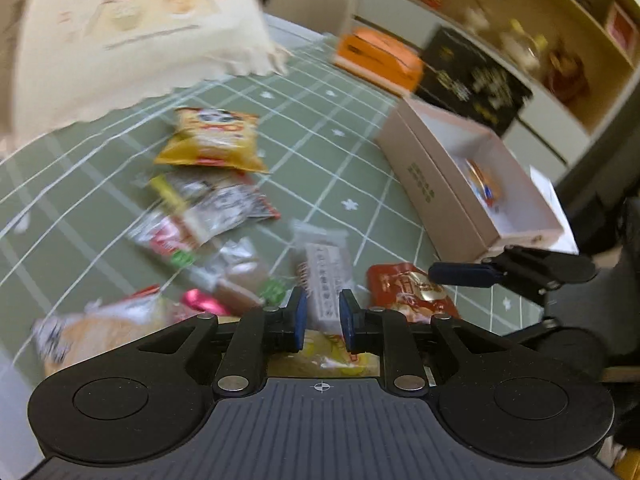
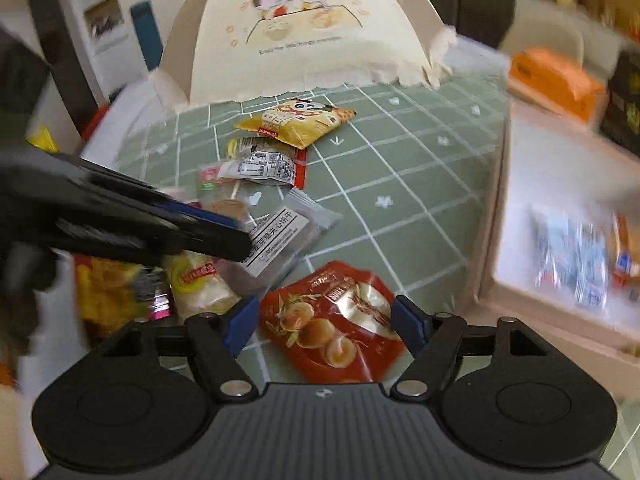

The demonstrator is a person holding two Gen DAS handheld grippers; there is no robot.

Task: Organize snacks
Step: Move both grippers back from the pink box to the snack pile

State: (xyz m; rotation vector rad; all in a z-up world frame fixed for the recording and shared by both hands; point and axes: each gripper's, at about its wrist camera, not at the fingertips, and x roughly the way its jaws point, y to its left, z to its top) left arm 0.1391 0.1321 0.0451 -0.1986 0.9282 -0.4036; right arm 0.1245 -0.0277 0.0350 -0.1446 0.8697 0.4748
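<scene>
A grey biscuit packet [image 1: 326,280] lies among loose snacks on the green checked tablecloth [image 1: 100,152], pinched at its near end by the closed left gripper [image 1: 323,316]. Just beside it, a red snack pouch [image 2: 340,324] lies between the wide-open fingers of the right gripper [image 2: 326,326], untouched. A shallow cardboard box [image 1: 432,184] near the cloth's right edge holds a few snacks.
</scene>
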